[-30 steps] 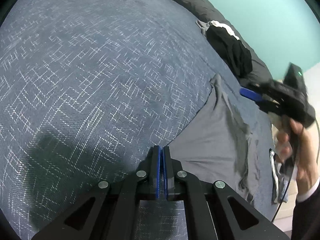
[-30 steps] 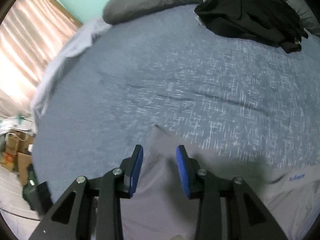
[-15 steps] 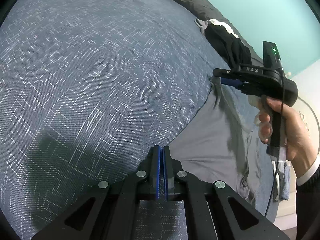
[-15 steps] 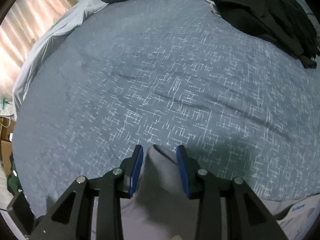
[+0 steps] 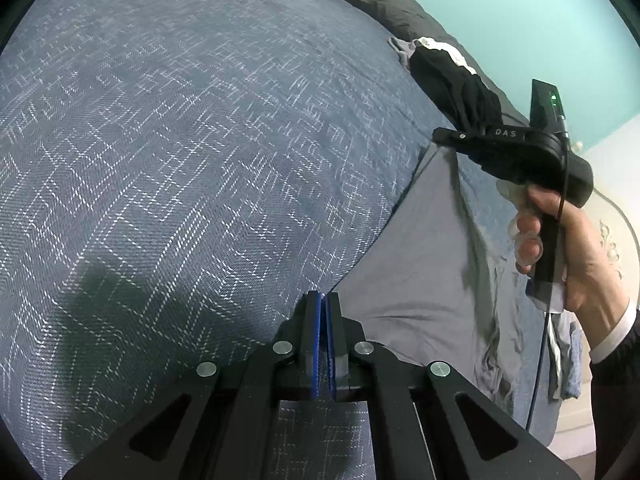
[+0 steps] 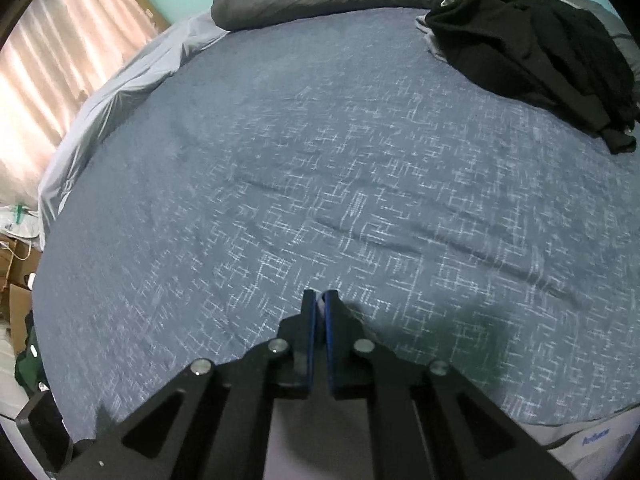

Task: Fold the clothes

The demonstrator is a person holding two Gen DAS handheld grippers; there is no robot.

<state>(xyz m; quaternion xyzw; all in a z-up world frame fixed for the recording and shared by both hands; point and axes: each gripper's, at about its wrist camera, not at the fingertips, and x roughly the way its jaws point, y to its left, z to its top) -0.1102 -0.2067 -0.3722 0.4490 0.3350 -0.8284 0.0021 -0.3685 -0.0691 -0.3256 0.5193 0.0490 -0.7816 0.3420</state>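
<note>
Since a second ago, the right gripper (image 6: 319,300) has clamped onto the grey garment (image 5: 420,248), spread at lower right on the blue bedspread (image 5: 180,140). Left gripper (image 5: 322,304) pinches its near corner. Hand (image 5: 568,240) grips the handle; the pinched cloth is barely visible.

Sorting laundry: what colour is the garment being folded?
Plain grey cloth garment, clearest in the left wrist view.

A blue patterned bedspread (image 6: 360,184) lies below a turquoise wall (image 5: 520,12) and pink curtains (image 6: 52,68).
</note>
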